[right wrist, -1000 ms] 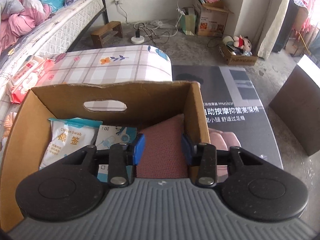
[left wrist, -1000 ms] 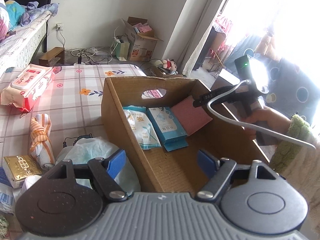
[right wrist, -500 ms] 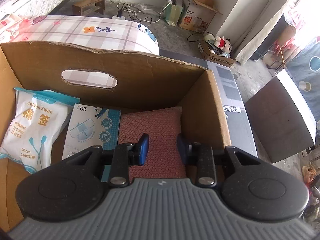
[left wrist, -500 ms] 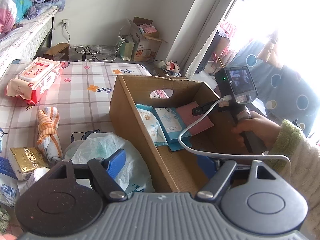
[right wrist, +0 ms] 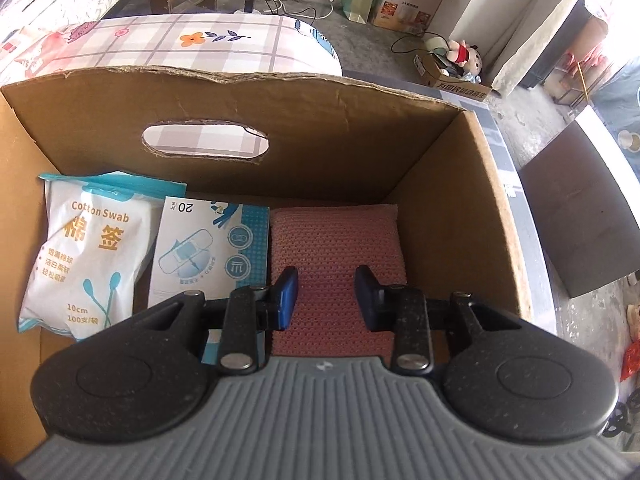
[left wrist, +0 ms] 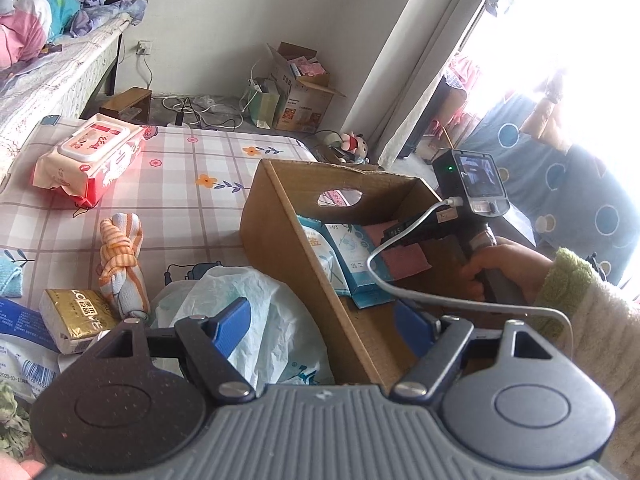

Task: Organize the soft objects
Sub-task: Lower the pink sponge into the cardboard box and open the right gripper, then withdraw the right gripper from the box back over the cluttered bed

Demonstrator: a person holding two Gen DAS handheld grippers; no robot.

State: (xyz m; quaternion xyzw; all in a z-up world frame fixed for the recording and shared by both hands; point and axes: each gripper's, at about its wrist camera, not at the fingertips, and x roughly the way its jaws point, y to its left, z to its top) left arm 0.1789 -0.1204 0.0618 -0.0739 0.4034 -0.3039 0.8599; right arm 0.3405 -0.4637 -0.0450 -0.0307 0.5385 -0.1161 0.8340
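Where boxed, pink cloth (right wrist: 336,240), outside, wipes pack (left wrist: 90,158)

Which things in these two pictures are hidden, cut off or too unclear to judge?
- Left wrist view: the cardboard box wall hides part of the cotton swab pack.
- Right wrist view: the right gripper covers the near end of the pink knitted pad; contact unclear.
- Left wrist view: glare washes out the window.
- Left wrist view: the white plastic bag hides its contents.

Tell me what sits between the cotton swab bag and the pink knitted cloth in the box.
The blue-and-white bandage packet lies flat between the cotton swab bag and the pink knitted cloth, on the floor of the cardboard box. The right wrist view shows it best.
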